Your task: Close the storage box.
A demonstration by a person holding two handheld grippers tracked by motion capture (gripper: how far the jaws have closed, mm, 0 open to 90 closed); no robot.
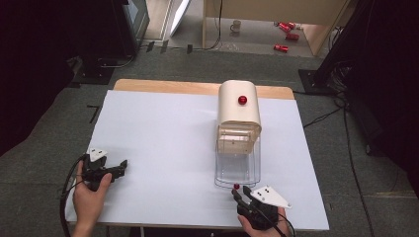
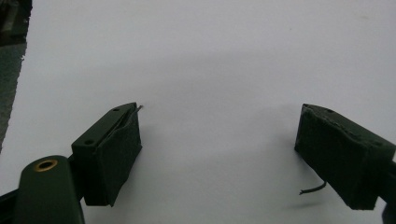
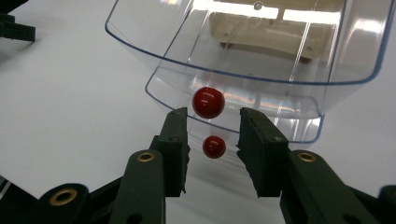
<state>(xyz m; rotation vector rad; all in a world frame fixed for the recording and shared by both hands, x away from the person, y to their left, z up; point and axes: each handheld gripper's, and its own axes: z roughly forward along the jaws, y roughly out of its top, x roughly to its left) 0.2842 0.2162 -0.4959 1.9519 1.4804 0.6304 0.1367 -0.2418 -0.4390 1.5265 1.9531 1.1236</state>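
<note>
High view: right tongs [image 1: 236, 194] sit at the near edge of the desk [image 1: 163, 143], tips just short of the red knob [image 1: 236, 186] on the clear drawer [image 1: 237, 168], pulled out of the cream box [image 1: 239, 109] toward the person. Left tongs [image 1: 121, 165] well apart, far left.

Left gripper view: jaws wide apart, empty, over bare desk.

Right gripper view: knob [image 3: 208, 102] dead ahead, just beyond the parted tips (lower red ball looks like its reflection). Right hand is nearer.
</note>
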